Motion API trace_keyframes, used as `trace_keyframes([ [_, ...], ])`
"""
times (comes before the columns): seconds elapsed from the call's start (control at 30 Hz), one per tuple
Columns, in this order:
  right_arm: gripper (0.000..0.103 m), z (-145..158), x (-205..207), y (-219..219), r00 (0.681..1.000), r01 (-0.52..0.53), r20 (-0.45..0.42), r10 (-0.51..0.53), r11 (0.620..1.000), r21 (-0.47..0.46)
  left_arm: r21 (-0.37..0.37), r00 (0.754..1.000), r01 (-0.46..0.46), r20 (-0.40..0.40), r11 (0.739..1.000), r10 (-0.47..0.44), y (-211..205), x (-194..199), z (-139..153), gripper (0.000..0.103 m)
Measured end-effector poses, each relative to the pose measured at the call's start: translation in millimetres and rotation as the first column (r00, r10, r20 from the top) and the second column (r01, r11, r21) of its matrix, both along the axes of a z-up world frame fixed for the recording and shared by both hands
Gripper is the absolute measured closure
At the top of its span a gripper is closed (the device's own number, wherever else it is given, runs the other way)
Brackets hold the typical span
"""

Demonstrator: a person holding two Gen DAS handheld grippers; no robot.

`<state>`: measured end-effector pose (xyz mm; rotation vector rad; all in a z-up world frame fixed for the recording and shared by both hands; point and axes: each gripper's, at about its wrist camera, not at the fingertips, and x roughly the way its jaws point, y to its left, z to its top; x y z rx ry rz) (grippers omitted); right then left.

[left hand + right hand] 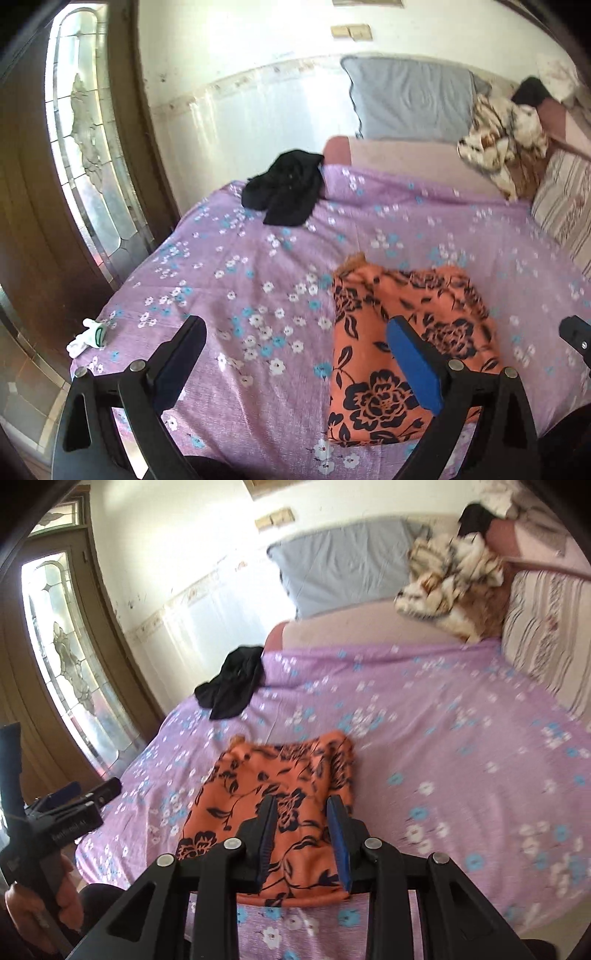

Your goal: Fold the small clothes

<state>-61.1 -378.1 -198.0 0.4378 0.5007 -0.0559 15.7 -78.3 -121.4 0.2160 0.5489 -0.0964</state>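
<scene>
1. We see the orange floral garment [273, 805] lying on the purple flowered bedsheet [443, 738] in the lower middle of the right wrist view and the lower right of the left wrist view [402, 347]. It already looks like a compact rectangle with fairly straight sides, so we judge it folded at least once.

2. Our right gripper [303, 834] hovers over the garment's near edge, its blue-padded fingers [338, 834] parted by a narrow gap with orange cloth visible between them; we cannot tell whether the tips touch the fabric, and nothing looks pinched.

3. Our left gripper [295, 354] has its fingers spread wide. One finger stands over the bare sheet, the other over the garment's left portion, and it holds nothing.

4. We judge the step in hand to be either finishing this piece or letting it go. The next move calls for a choice: pinch the near edge and double it over, or leave it and reach for another item.

5. The black garment [286, 195] lies crumpled well apart, at the sheet's far left edge in the upper middle of both views, and looks unfolded, so it is the likely next piece.

6. Farther out, a grey pillow [413, 98] leans on the wall and a patterned brown-and-cream bundle [502, 140] sits at the upper right.
</scene>
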Motion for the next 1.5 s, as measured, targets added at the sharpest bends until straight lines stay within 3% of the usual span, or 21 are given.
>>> trace_keyframes([
  [0.27, 0.068, 34.6, -22.8, 1.5, 0.999, 0.033, 0.030, -0.031, 0.998, -0.060, -0.002, 0.997, -0.057, 0.057, 0.998, 0.057, 3.3, -15.4, 22.5, 0.005],
  [0.33, 0.061, 40.6, -24.8, 5.0, 0.999, 0.031, 0.037, -0.029, 0.998, -0.059, -0.004, 0.995, -0.064, 0.070, 0.998, 0.064, 5.5, -19.5, 29.1, 0.005],
  [0.37, 0.044, 42.1, -24.4, 7.2, 0.999, 0.030, 0.039, -0.027, 0.998, -0.059, -0.005, 0.995, -0.066, 0.078, 0.998, 0.066, 6.0, -21.6, 31.1, 0.005],
  [0.4, 0.039, 44.2, -26.8, 10.5, 0.998, 0.032, 0.048, -0.029, 0.998, -0.059, -0.004, 0.994, -0.064, 0.090, 0.998, 0.065, 6.8, -24.1, 34.4, 0.005],
  [0.7, 0.039, 45.4, -27.0, 22.5, 0.998, 0.020, 0.054, -0.016, 0.998, -0.067, 0.004, 0.989, -0.054, 0.136, 0.999, 0.053, 7.0, -37.8, 52.2, 0.005],
  [1.5, 0.039, 67.5, -42.8, 32.8, 0.998, 0.015, 0.065, -0.008, 0.995, -0.103, -0.028, 0.989, 0.012, 0.147, 1.000, -0.007, 3.5, -68.8, 87.6, 0.005],
])
